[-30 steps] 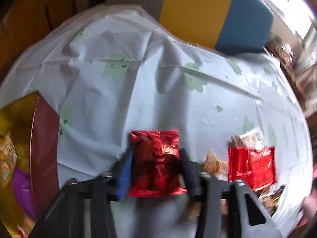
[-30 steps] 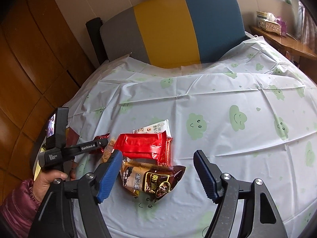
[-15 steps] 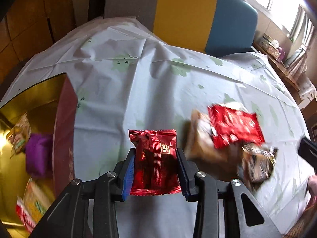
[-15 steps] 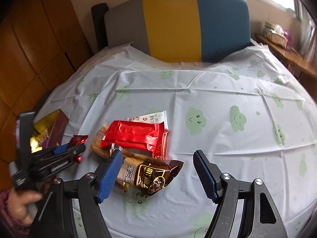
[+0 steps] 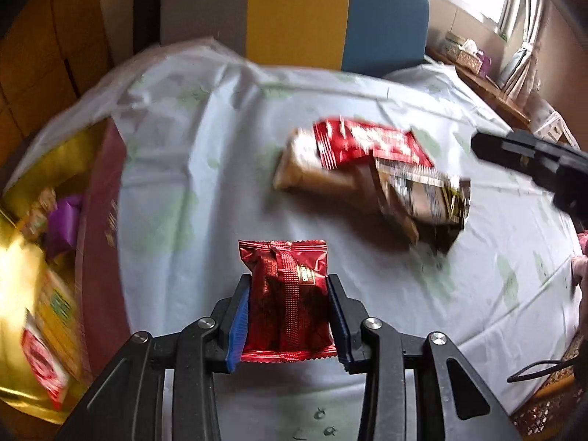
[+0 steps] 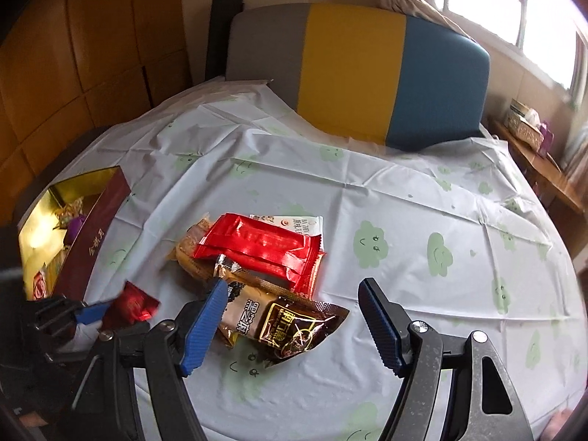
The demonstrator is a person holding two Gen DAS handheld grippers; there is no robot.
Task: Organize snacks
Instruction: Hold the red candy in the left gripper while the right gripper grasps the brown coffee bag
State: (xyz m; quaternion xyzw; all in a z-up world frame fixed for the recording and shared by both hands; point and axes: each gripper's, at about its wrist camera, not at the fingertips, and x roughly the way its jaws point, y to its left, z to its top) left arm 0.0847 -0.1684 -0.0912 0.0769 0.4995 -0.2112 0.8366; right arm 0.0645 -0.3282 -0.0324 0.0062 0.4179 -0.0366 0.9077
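A: Can anyone read the writing? I only make out gold characters on the maroon box (image 6: 96, 235), too small to read, plus print on the brown packet (image 6: 283, 325).

B: Same here. Count: one dark red packet (image 5: 288, 301) clamped in the left tool (image 5: 288, 316), hanging over the surface (image 5: 205, 169) between box and pile. The pile has four: the brown one, a bright red packet (image 6: 257, 248), a tan packet (image 6: 189, 250), a white packet (image 6: 297, 223). The right tool (image 6: 294, 327) is wide, holding nothing, above the brown one.
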